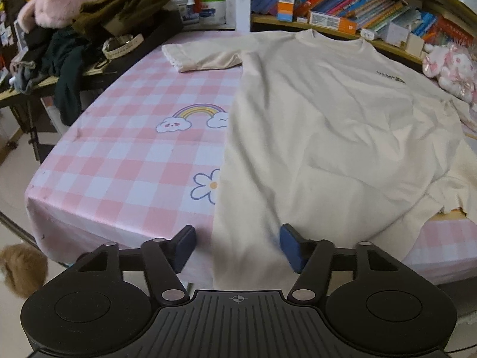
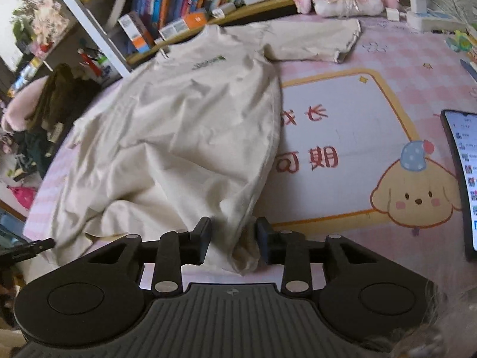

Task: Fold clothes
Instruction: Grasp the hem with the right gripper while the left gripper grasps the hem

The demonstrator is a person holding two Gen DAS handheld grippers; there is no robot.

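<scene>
So there's 1 cream T-shirt (image 1: 322, 125) spread flat, front up, on the desk (image 1: 119, 155) with its pink checked cover. The neck points to 12 o'clock, toward the bookshelf (image 1: 342, 3), and the hem hangs over the near edge at 6 o'clock. At 9 o'clock a pile of dark clothes (image 1: 68, 68) sits off the desk's far-left corner.

The left tool (image 1: 237, 246) sits at the hem's left corner. Its jaws are apart, cloth lies between them, and the left pad isn't touching it.

The right tool (image 2: 232, 238) is at the hem's right corner, and a bunched bit of T-shirt fabric sits between its pads. I can't tell if they actually pinch it. A phone (image 2: 462, 179) lies at 3 o'clock with its screen lit.
</scene>
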